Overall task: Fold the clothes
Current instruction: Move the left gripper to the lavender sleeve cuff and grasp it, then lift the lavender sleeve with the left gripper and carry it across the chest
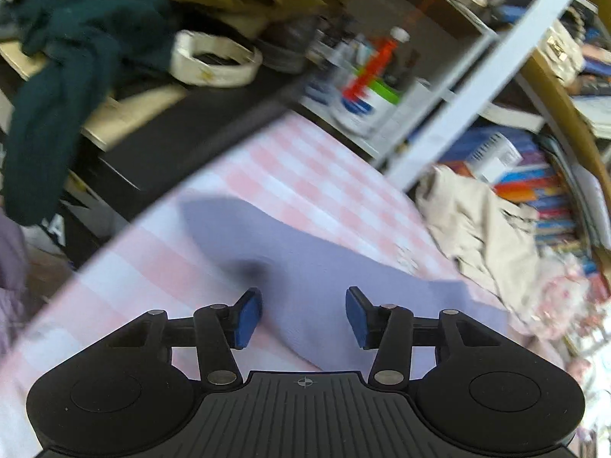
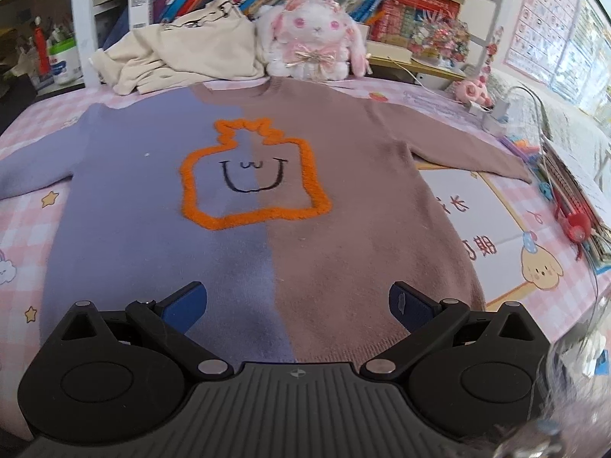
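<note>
Sweater, half lilac and half brown with an orange outlined motif, lies flat and face up on the pink checked bedcover. Left gripper is positioned over the lilac sleeve; its jaws stand partly apart with the sleeve fabric between them, pads not pressing it. Right gripper hangs above the sweater's hem, jaws spread wide and holding nothing. Beige garment and plush rabbit lie beyond the collar.
</note>
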Available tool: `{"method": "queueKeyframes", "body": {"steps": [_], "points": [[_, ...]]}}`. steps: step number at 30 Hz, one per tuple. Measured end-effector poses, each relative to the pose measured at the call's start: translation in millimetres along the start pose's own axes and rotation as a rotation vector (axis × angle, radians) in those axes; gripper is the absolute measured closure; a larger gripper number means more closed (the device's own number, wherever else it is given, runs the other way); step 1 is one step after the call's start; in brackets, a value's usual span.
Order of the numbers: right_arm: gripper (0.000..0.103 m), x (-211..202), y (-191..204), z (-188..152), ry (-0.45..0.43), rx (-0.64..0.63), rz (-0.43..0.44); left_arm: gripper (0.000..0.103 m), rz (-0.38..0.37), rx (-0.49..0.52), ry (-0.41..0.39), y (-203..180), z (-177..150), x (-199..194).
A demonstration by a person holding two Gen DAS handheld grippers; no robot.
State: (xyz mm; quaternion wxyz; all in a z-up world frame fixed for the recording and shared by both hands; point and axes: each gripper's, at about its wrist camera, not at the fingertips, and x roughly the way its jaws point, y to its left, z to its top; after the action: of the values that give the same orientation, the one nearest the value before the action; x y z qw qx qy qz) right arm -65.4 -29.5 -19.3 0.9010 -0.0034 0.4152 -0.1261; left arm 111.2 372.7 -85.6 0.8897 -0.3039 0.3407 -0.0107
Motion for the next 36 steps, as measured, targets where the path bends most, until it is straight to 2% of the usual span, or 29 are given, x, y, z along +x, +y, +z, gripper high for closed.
{"method": "queueKeyframes", "body": {"steps": [3, 5, 10, 12, 16, 18, 20, 28, 36], "points": [[0.0, 0, 4, 1, -0.002, -0.018, 0.011, 0.056, -0.018, -0.008, 0.011, -4, -4, 1], [0.0, 1, 4, 1, -0.001, -0.018, 0.012, 0.056, -0.004, -0.014, -0.006, 0, -2, 0], [0.0, 2, 0, 0, 0.008, -0.002, 0.0, 0.056, 0.052, -0.147, -0.067, 27, 14, -11], [0.0, 2, -2, 0, 0.013, 0.005, -0.005, 0.058, 0.043, -0.19, -0.075, 37, 18, -12], [0.0, 1, -3, -1, 0.017, 0.006, -0.01, 0.068, 0.063, -0.218, -0.08, 40, 20, -11], [0.0, 1, -3, -2, 0.017, 0.001, -0.012, 0.081, 0.081, -0.235, -0.082, 42, 20, -10], [0.0, 1, -5, -2, 0.019, -0.008, -0.015, 0.099, 0.097, -0.261, -0.081, 47, 19, -9], [0.0, 5, -21, -1, 0.011, -0.015, -0.004, 0.1, 0.141, -0.186, -0.096, 33, 19, -14], [0.0, 23, -48, 15, -0.03, -0.069, 0.08, 0.1, 0.087, -0.01, -0.204, -37, 18, -47]]}}
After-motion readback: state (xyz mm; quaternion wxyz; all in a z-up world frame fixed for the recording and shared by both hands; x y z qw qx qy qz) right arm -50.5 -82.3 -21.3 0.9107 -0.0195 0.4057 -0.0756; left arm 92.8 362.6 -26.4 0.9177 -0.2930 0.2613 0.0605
